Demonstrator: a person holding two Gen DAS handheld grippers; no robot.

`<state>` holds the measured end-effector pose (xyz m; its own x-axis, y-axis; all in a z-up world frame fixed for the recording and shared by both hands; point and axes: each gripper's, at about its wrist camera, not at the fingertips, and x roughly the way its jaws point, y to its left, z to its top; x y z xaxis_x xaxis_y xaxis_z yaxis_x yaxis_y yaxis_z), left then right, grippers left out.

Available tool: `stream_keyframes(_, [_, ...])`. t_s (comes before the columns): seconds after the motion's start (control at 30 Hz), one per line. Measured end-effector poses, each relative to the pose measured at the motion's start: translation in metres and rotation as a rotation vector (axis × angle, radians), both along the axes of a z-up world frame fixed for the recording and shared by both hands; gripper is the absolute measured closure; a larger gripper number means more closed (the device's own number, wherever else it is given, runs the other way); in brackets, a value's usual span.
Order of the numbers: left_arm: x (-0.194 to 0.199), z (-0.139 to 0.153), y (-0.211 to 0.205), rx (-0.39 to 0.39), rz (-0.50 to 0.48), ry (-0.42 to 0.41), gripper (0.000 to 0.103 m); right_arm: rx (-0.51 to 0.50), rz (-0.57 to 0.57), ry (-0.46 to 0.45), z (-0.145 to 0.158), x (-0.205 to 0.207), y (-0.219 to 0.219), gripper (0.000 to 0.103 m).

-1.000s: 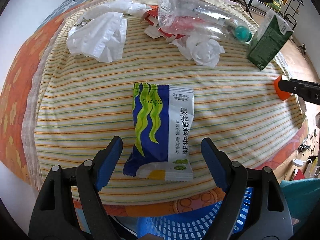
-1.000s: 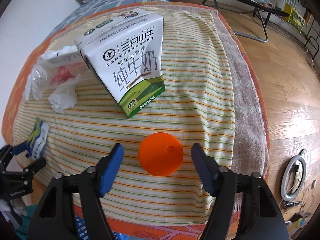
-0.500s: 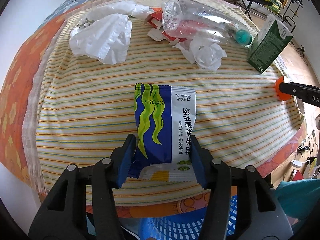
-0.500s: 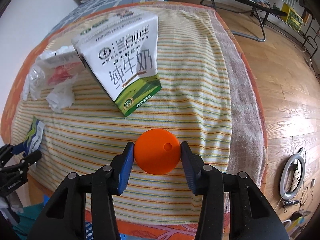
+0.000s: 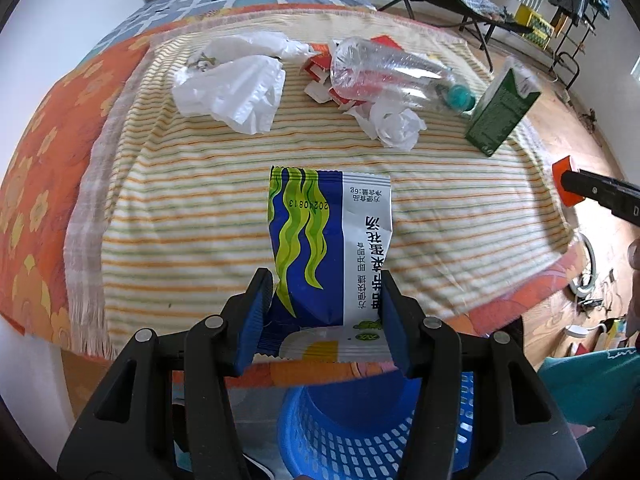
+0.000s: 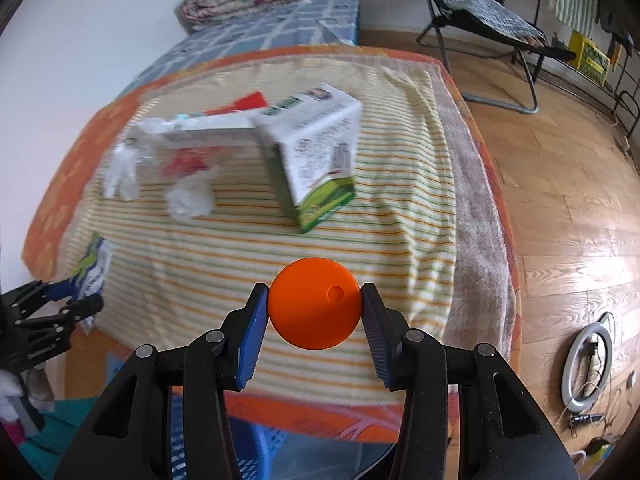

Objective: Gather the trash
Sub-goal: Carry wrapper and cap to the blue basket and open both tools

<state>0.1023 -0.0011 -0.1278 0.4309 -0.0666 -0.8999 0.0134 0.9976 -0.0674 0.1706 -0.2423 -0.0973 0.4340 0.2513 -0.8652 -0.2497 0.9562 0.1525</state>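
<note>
My left gripper [image 5: 326, 316] is shut on a blue, green and white snack packet [image 5: 326, 240], holding its lower end above the striped cloth [image 5: 180, 216]. In the right wrist view my right gripper [image 6: 314, 316] is shut on an orange round lid [image 6: 312, 308], lifted off the cloth [image 6: 400, 240]. That gripper's black arm and the orange lid [image 5: 564, 184] show at the right edge of the left wrist view. The packet and left gripper [image 6: 76, 300] appear at the far left of the right wrist view.
A crumpled white bag [image 5: 236, 88], a clear plastic bottle [image 5: 392, 72], torn red and white paper [image 5: 320, 72], a tissue wad [image 5: 396, 128] and a green milk carton [image 5: 500, 116] lie on the cloth. A blue basket [image 5: 360, 432] stands below the table's near edge. Wooden floor [image 6: 560, 200] lies to the right.
Both grippers closed on their objects, the left on the packet, the right on the orange lid, then rose and drew back toward the table's near edge.
</note>
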Motion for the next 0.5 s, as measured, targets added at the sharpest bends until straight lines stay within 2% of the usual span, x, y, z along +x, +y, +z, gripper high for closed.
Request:
stream_keyframes(0.2, [-0.032, 0.015, -0.003, -0.023, -0.028, -0.034, 0.049, 0.033, 0.084, -0.045, 0.018, -0.034, 0.020, 0.058])
stream_keyframes(0.4, [-0.060, 0.017, -0.012, -0.014, -0.062, -0.051, 0.049, 0.064, 0.142, -0.034, 0.015, -0.065, 0.034, 0.058])
stream_keyframes(0.5, [-0.072, 0.012, -0.012, -0.044, -0.059, -0.031, 0.049, 0.069, 0.164, -0.034, 0.012, -0.080, 0.038, 0.058])
